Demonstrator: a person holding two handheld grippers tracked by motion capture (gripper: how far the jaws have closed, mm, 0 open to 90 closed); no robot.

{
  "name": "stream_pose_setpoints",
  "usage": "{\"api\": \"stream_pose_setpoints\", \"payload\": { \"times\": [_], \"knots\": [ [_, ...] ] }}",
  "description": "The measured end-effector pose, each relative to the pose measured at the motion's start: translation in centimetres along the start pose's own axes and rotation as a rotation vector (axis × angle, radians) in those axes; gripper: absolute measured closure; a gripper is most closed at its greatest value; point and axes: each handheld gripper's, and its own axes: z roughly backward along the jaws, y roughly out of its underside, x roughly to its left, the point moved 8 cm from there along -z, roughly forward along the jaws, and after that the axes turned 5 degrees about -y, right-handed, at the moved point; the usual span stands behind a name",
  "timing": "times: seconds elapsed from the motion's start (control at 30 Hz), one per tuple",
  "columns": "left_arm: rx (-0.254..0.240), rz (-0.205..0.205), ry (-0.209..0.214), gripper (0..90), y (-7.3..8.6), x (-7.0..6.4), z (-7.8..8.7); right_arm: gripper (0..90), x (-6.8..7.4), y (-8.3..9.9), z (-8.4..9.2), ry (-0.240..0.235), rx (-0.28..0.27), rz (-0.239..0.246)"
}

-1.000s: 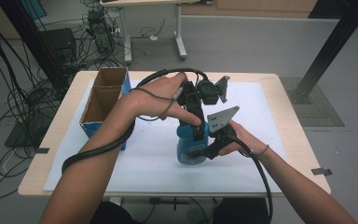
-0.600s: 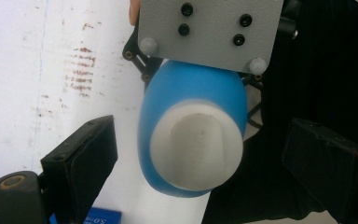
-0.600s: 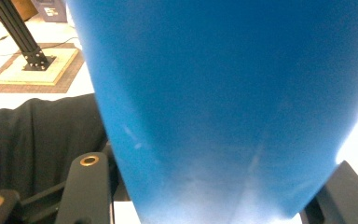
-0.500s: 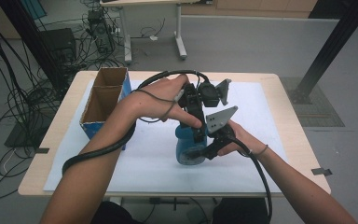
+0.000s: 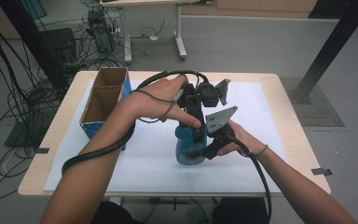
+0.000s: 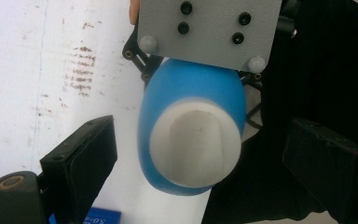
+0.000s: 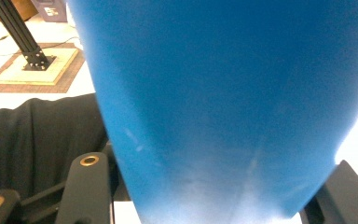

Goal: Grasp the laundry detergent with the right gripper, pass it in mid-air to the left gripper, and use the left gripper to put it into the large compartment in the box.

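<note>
Blue bottle (image 5: 189, 145), white cap visible from the left gripper (image 6: 200, 154) view, between spread jaws; right gripper (image 5: 204, 150) stays clamped on it, unmoved.

blue bottle (image 5: 187, 144): 1 | cardboard box (image 5: 103, 100): 1 | table (image 5: 293, 135): 1

blue bottle (image 7: 223, 107) blurred, edge-cropped

Cardboard box (image 5: 103, 100) blocks the left; the mat's (image 5: 279, 116) right lies open.
</note>
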Motion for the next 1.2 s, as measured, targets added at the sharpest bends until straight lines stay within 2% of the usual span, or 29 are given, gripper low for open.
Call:
{"api": "stream_pose_setpoints", "payload": {
  "times": [1.2],
  "knots": [
    [-0.004, 0.006, -0.007, 9.8, 0.34, 0.06, 0.13, 42.1, 0.01, 0.0, -0.3, 0.002, 0.007, 0.0]
  ]
}}
